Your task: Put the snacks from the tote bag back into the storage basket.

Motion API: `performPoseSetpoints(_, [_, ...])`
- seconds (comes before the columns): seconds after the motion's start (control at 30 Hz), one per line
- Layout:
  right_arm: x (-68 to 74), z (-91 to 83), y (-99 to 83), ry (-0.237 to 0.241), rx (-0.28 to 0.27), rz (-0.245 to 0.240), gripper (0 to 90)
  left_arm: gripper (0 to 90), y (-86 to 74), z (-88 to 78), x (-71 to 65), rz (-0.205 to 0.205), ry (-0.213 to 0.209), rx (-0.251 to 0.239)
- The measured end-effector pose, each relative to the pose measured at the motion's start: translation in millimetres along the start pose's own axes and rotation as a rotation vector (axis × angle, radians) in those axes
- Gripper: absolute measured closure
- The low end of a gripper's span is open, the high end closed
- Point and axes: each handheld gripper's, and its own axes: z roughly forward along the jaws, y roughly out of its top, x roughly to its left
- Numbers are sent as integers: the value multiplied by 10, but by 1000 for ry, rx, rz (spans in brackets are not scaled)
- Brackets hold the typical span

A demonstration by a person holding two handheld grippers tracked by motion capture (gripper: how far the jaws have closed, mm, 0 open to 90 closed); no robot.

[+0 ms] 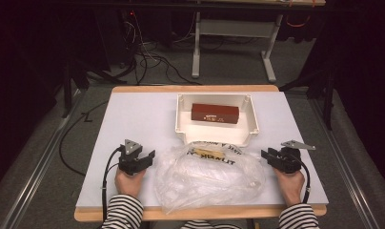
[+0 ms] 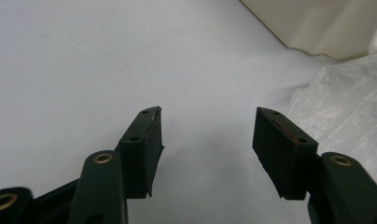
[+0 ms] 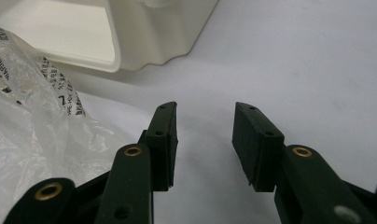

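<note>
Left hand-held gripper [image 1: 142, 159] rested on the counter [image 1: 133, 114] with its jaws spread and nothing between them, just left of a crumpled clear plastic bag [image 1: 209, 176]. Behind the bag, touching its far edge, sat a white tray [image 1: 183, 119] holding a dark red box [image 1: 215, 113]. Right of the bag, the right hand-held gripper [image 1: 271, 156] also lay with jaws apart and empty.

black grippers [image 1: 150, 156], brass-ringed screw holes, striped sleeves [image 1: 124, 210].
</note>
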Motion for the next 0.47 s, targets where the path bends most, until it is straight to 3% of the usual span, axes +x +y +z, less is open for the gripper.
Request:
performPoseSetpoints(0.27, [3, -13, -12, -5, -20, -17, 585, 416, -5, -4, 2, 1, 4, -1])
performPoseSetpoints(0.47, [2, -18, -15, -5, -22, -5, 572, 416, -15, -25, 32, -26, -3, -19])
